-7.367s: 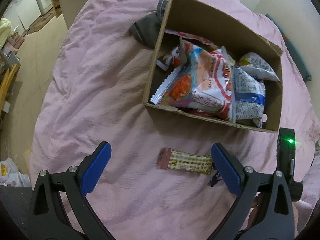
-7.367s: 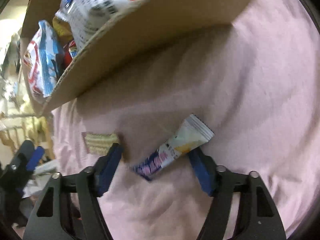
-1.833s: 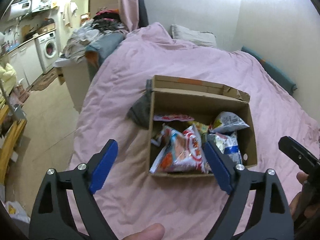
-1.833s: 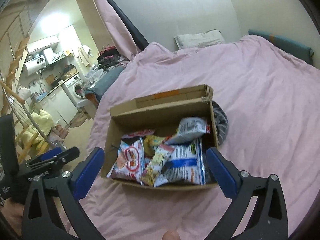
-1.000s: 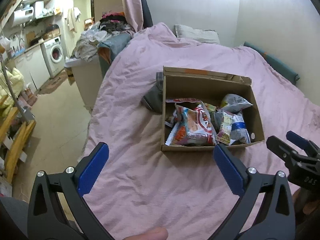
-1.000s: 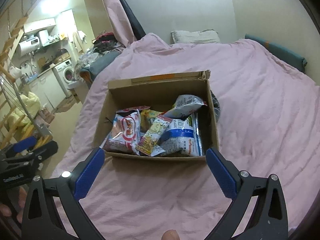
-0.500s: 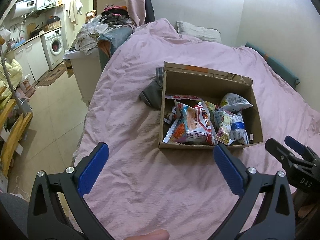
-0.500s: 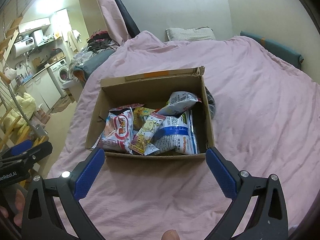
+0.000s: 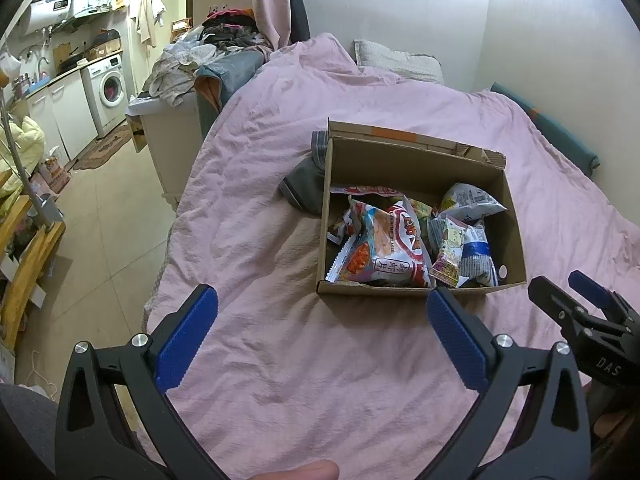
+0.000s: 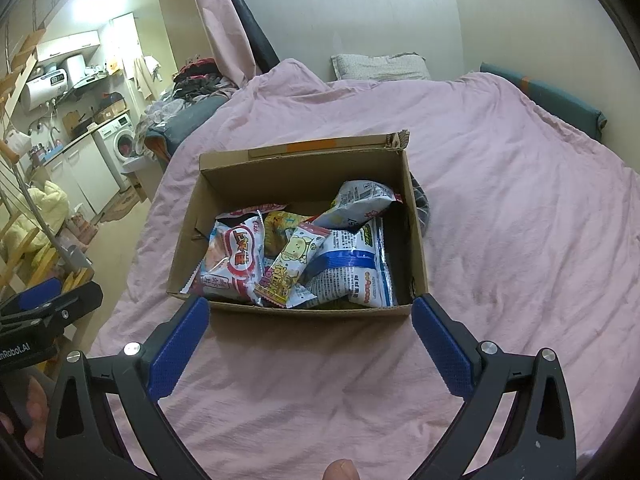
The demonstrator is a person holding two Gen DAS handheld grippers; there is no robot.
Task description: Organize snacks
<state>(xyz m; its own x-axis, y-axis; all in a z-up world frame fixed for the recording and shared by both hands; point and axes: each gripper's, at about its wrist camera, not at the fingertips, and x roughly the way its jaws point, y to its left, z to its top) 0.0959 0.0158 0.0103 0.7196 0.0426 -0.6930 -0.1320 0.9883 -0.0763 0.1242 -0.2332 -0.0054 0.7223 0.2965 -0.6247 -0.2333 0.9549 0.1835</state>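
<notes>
1. Both grippers are yours to check first: the left gripper (image 9: 320, 336) has its jaws spread wide with nothing between them, and the right gripper (image 10: 310, 340) is just as wide and just as empty.
2. Take the box (image 10: 296, 312) as your landmark. It sits on the bed (image 10: 520, 240), flaps up, with its long axis running across your view.
3. All the snacks you can see are inside the box: a red-and-white bag (image 10: 234, 264) at its left end, a small yellow pack (image 10: 290, 266) leaning over the middle, a blue-and-white bag (image 10: 352, 268) at its right end, and a pale bag (image 10: 360, 198) propped toward the far right corner.
4. No snack shows on the bedding on the near side of the box in either view.
5. Both grippers hover on the near side of the box, apart from it and pointing at it. The right gripper faces the near wall squarely; the left gripper is off toward the left end, so the box lies ahead and to its right.
6. Judged from that, the sorting looks about finished. If a pack needs settling, your right gripper is the nearer one for the middle and right end, your left for the red-and-white bag.
7. A dark cloth (image 9: 304, 184) lies against the far left corner of the box; leave it.
</notes>
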